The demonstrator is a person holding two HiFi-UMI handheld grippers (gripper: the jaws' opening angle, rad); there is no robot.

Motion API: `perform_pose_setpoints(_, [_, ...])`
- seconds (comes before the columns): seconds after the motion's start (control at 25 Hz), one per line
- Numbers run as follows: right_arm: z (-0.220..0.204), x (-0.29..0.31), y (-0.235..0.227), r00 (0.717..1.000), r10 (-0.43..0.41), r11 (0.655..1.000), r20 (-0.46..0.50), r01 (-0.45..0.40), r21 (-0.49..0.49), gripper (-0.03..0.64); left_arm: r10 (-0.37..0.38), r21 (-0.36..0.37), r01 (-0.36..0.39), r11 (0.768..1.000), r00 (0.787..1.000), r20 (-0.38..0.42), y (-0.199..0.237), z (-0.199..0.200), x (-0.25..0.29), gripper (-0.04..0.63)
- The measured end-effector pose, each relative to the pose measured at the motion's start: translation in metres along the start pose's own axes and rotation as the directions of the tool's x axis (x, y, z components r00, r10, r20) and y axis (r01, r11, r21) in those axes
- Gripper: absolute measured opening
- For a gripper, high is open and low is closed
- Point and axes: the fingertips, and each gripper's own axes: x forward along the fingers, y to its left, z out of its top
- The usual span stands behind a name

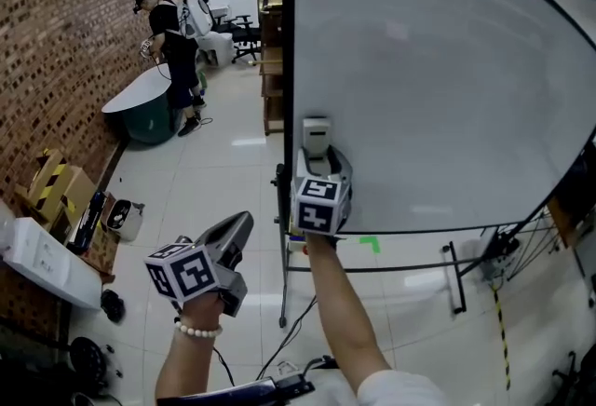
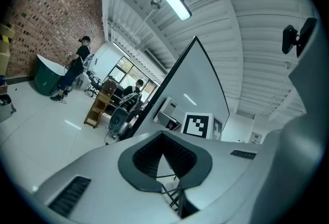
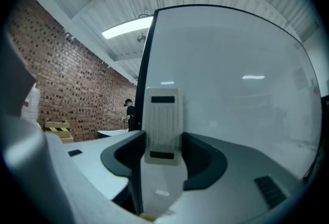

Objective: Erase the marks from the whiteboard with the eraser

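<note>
My right gripper (image 1: 322, 164) is clamped on the eraser (image 3: 163, 125): the pale, ribbed block stands upright between my two dark pads, one pressing each long side, and its upper end rises clear above them. The eraser lies against the whiteboard (image 1: 438, 69) close to the board's lower left corner, just inside the black left edge and a little above the bottom edge. In the right gripper view the board fills nearly everything to the right of the eraser, a pale grey sheet with a few soft reflections of lamps on it. My left gripper (image 1: 240, 227) is held lower and to the left, well apart from the board and over the white tiled floor (image 1: 214, 181), its nose tilted up toward the board's left edge. Its jaws are together with nothing held; in the left gripper view the dark pads meet at their tips and only a small wedge of background shows through behind them. A bead bracelet (image 1: 197, 331) circles the wrist behind that gripper. The board's stand (image 1: 284, 264) comes down to the floor between my two arms, and a green tape mark (image 1: 371, 244) sits on the tiles just below the board's bottom edge. Far off, by the brick wall (image 1: 74, 41), a person (image 1: 172, 50) in dark clothes stands beside a round-edged tub, and cardboard boxes (image 1: 51, 185) lie along the foot of that wall.
</note>
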Motion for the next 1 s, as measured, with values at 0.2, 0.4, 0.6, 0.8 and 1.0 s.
perform_pose_setpoints(0.2, [-0.004,0.005,0.026,0.999,0.038,0.999,0.004,-0.038,0.001,0.25,0.033,-0.011,-0.033,0.999,0.999,0.019,0.016,0.007,-0.016,-0.005])
perform_pose_setpoints(0.4, [-0.019,-0.002,0.042,0.998,0.061,0.998,0.005,-0.061,0.001,0.25,0.045,-0.023,-0.044,0.999,0.999,0.021,0.026,0.007,-0.022,-0.005])
perform_pose_setpoints(0.6, [-0.068,0.009,0.042,0.997,0.061,0.998,-0.054,-0.061,0.005,0.25,0.036,-0.045,-0.036,0.998,0.999,-0.003,0.03,-0.009,-0.015,-0.005])
perform_pose_setpoints(0.8, [-0.095,0.012,0.04,0.997,0.065,0.996,-0.032,-0.067,-0.065,0.25,0.042,-0.057,-0.043,0.997,0.999,-0.021,0.03,-0.022,-0.009,-0.004])
perform_pose_setpoints(1.0, [-0.094,0.009,0.017,0.998,0.064,0.997,-0.029,-0.065,-0.039,0.25,0.048,-0.058,-0.049,0.997,0.999,-0.016,0.025,-0.024,0.002,-0.005])
